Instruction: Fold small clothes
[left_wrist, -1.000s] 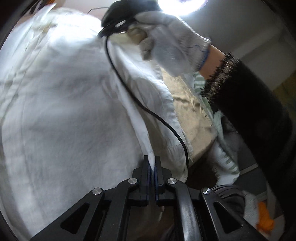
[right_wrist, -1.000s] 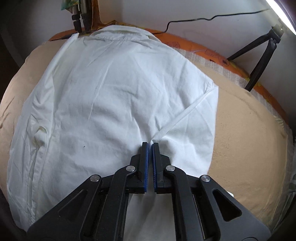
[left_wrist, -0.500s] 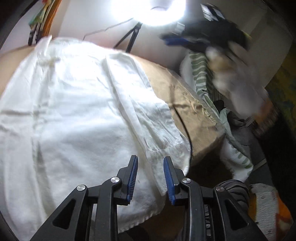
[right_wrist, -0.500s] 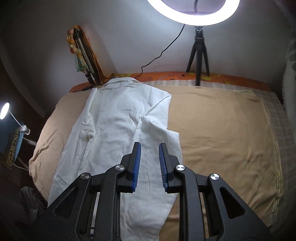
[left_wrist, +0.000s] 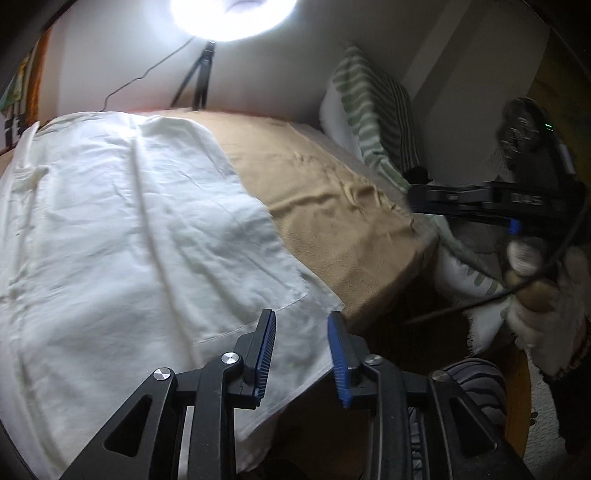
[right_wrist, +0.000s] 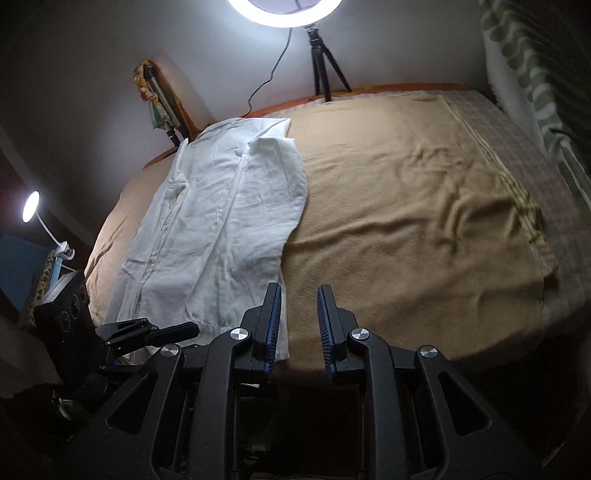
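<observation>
With one side of the shirt (right_wrist: 229, 221) folded in, your left gripper (left_wrist: 301, 354) has just spread open empty and your right gripper (right_wrist: 299, 325) hangs parted beside the hem; judge the next grab at the shirt's unfolded edge.

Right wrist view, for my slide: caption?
Open right gripper hangs empty over tan blanket beside partly folded white shirt.

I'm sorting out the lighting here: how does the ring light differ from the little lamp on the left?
The ring light is a large hollow circle; the little lamp is a small solid disc. The ring light sits above a black tripod at the far edge of the tan blanket; the little lamp curves up on a bent white neck off the blanket's left side. Both glow white.
</observation>
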